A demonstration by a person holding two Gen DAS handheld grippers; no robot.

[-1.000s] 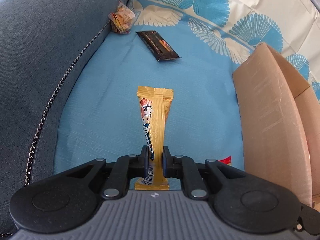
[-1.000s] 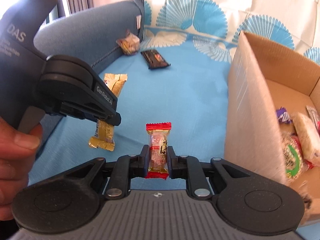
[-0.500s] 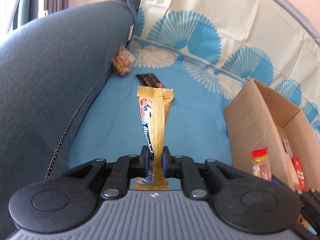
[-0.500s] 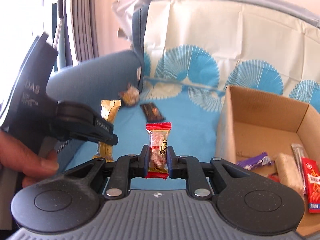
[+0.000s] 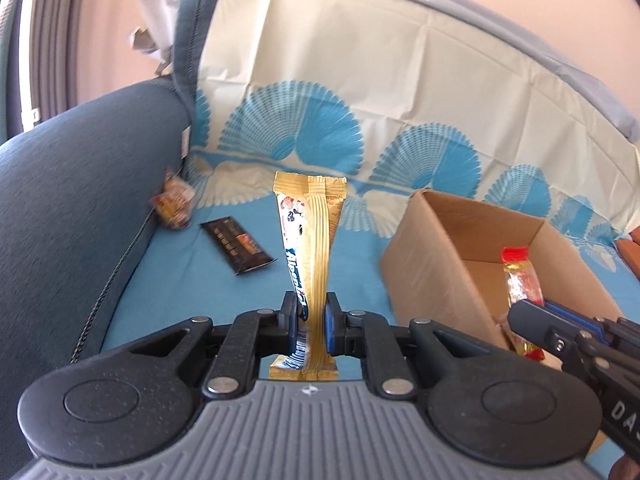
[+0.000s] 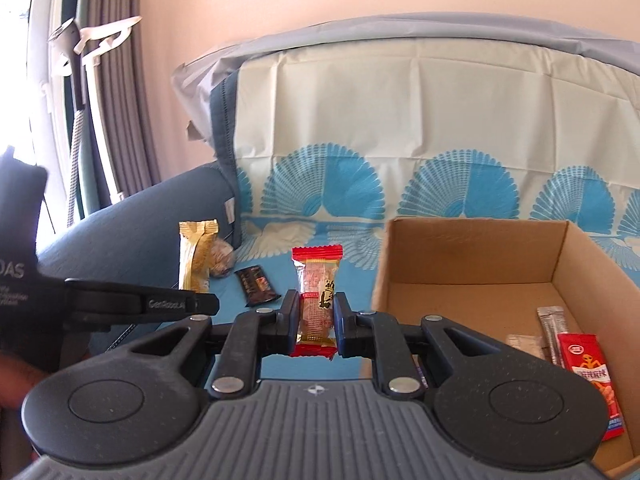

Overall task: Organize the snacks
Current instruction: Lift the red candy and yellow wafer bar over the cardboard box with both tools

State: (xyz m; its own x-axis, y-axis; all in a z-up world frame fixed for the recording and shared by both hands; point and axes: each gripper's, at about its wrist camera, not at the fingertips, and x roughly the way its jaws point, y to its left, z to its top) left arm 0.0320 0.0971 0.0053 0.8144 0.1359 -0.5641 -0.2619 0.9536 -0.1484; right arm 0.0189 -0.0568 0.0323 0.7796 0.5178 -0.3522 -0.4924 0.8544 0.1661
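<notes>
My left gripper is shut on a long gold snack bar and holds it upright above the blue sofa seat, left of the cardboard box. My right gripper is shut on a clear candy with red ends, held up left of the box. In the left wrist view the candy hangs over the box opening. The box holds several snacks, among them a red packet.
A dark chocolate bar and a small wrapped snack lie on the seat near the sofa's blue armrest. The patterned cover hangs over the backrest. A curtain is at the left.
Both grippers have risen and tilted up, each with its snack still in its grip. The right gripper has moved right toward the box, so the box interior now shows more fully.
</notes>
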